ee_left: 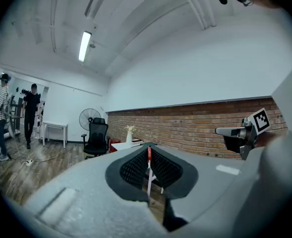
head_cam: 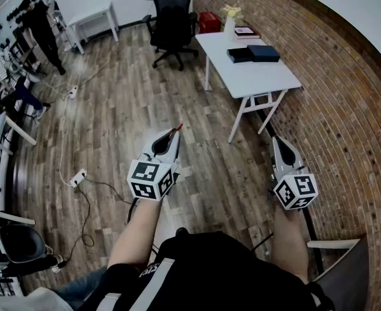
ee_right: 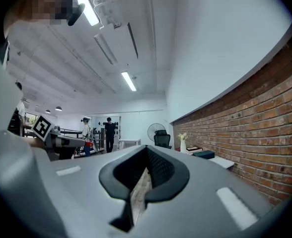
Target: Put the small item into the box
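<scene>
Left claw is closed on a small red item, pinched at the very tips so that a sliver pokes out past them; the left gripper view shows the same red piece caught where the pads meet. Right claw is closed too, tips together, with nothing in it. Both are held over the wood floor, short of the near edge of the white surface. On that surface a black box and a navy box lie side by side, and a vase stands at its far-left corner
</scene>
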Tool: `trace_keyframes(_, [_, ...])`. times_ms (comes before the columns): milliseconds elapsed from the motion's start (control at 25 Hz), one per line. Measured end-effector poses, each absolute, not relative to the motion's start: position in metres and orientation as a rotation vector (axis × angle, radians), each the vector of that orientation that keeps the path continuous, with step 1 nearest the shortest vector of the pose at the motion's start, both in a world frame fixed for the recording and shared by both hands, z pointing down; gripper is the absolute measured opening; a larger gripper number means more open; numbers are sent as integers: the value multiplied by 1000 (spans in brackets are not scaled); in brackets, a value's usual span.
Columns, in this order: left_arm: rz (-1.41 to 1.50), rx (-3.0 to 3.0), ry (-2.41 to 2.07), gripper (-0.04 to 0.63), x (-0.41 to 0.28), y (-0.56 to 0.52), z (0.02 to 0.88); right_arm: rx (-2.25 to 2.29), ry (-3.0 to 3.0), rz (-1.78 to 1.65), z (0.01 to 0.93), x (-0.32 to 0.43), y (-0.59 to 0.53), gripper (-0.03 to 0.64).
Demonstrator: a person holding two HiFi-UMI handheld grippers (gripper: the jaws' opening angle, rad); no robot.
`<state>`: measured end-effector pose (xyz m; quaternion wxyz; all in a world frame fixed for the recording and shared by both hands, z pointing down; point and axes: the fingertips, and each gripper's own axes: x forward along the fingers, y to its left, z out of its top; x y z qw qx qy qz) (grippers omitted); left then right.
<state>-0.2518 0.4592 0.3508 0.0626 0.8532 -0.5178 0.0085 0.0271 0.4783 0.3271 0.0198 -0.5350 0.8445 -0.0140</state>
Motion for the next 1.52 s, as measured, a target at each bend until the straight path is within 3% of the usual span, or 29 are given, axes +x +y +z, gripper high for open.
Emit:
trace_keyframes(400, [19,2575,-1522,17,-303,467,369,-1681,2618,22,335,-32,486,0])
trace_keyframes(640, [17,2554,-1471,17,-321,454,387,-1686,2599,-108,355,-49,488,2])
trace_keyframes(1200, [74,2539,-1450,17,-270,329,406,-1664,2619,-252,389,-3,363,2])
trace_keyframes(1520, [137,2563,-1429,17,-207,238,400,-1608,2606,-301,393,45,270,2])
